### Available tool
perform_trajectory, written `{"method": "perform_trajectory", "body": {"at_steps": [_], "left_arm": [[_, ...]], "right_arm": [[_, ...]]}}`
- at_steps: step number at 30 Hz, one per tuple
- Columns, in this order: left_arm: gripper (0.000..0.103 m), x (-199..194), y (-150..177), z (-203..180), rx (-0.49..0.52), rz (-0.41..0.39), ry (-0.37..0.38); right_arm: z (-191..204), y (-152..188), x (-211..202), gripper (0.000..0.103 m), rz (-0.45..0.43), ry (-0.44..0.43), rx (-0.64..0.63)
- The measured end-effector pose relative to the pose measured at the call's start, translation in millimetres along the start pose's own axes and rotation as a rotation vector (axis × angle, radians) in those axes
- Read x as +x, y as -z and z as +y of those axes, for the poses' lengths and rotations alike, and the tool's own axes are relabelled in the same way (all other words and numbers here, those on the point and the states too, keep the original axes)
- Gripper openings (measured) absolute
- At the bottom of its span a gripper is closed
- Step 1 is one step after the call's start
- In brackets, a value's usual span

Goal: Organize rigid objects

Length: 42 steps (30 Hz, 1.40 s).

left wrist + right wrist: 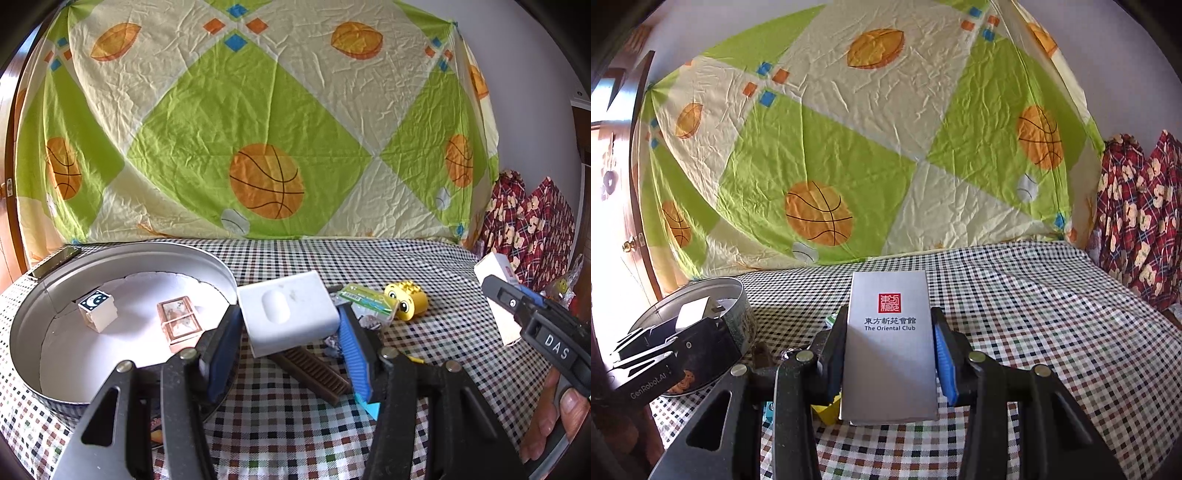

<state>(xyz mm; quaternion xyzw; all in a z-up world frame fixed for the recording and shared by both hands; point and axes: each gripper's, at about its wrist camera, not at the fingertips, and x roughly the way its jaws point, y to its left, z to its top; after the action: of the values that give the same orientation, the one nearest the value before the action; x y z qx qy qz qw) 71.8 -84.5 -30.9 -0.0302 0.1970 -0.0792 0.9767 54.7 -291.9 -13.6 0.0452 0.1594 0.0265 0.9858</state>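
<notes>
Clamping a white rectangular plastic block [288, 314] with an oval dimple in its top, the left claw [288, 343] holds it between its blue-padded fingers [354, 354], just above the checked tablecloth [280, 421]. The block sits tilted, its left corner over the rim of a round silver metal tin [26, 321] that lies immediately left of this claw. Inside the tin, on a white paper liner, rest a small cream cube with a dark moon face [98, 306] and, nearer the claw, a small clear pink-edged box [180, 322]. Below the block, between the fingers, a dark brown ribbed comb [314, 373] lies on the cloth. Just beyond the right finger lies a green and white packet [369, 300], touching a yellow toy brick with cartoon eyes [406, 301] on its far side.

The right claw [890, 343] grips a tall grey cardboard box printed with a red seal and "The Oriental Club" [890, 347], standing upright between its fingers. In the left wrist view this claw [517, 306] appears far to the right with the box's white side [498, 295] showing. Under the box, to its left, a yellow piece [827, 410] shows on the cloth. Well left of the right claw, the left claw's black body [676, 350] hovers at the tin [738, 317].

Behind both claws hangs a wrinkled green and cream sheet with basketball prints [258, 122], with red plaid fabric [528, 225] bunched at its right.
</notes>
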Motion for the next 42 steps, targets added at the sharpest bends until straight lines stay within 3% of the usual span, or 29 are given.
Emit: {"method": "perform_trajectory", "body": {"at_steps": [15,42], "left_arm": [[0.052,-8,-1,11,-0.028,-0.061,-0.021],[0.052,-14,-2,58,-0.101,-0.073,-0.080]], "right_arm": [[8,0,-8,0.044,-0.065,0.005,-0.018],[51,-2,9,0.044,-0.059,-0.074,-0.078]]}}
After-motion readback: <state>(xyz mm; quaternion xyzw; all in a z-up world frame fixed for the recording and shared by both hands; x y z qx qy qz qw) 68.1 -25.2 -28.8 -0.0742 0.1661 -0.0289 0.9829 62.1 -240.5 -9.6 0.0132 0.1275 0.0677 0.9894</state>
